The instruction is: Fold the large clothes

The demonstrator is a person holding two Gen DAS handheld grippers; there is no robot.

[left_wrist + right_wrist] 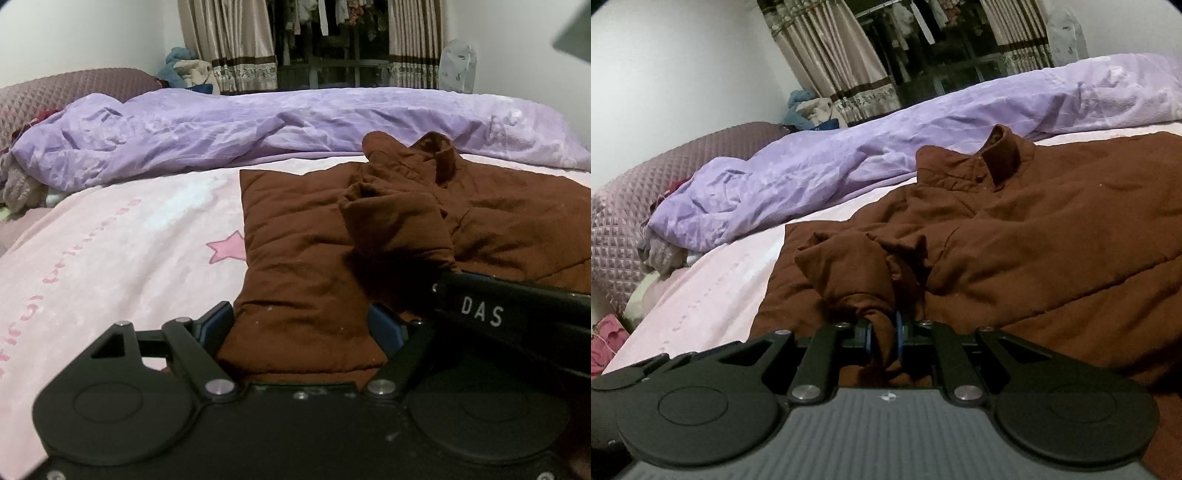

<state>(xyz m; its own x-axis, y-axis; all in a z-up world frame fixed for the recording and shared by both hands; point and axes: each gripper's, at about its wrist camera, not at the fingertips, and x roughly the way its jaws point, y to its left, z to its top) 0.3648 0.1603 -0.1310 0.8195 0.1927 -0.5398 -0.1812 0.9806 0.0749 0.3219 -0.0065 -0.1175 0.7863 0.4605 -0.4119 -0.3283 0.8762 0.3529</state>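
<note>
Brown jacket (1052,240) spread on the pink bed sheet (110,240), collar (1001,155) toward the rumpled purple duvet (258,129). Right tongs (884,334) clamped tight on the sleeve cuff (849,273), sleeve drawn over the jacket's body. Left tongs (301,325) spread wide, jaws either side of the jacket's near edge, pads apparently not pressing.

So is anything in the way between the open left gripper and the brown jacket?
Nothing visible. The left gripper stands with its jaws wide, and the brown jacket already lies between them on the pink sheet. The right gripper, shut on the jacket's sleeve, reaches in beside it, not in front.
</note>
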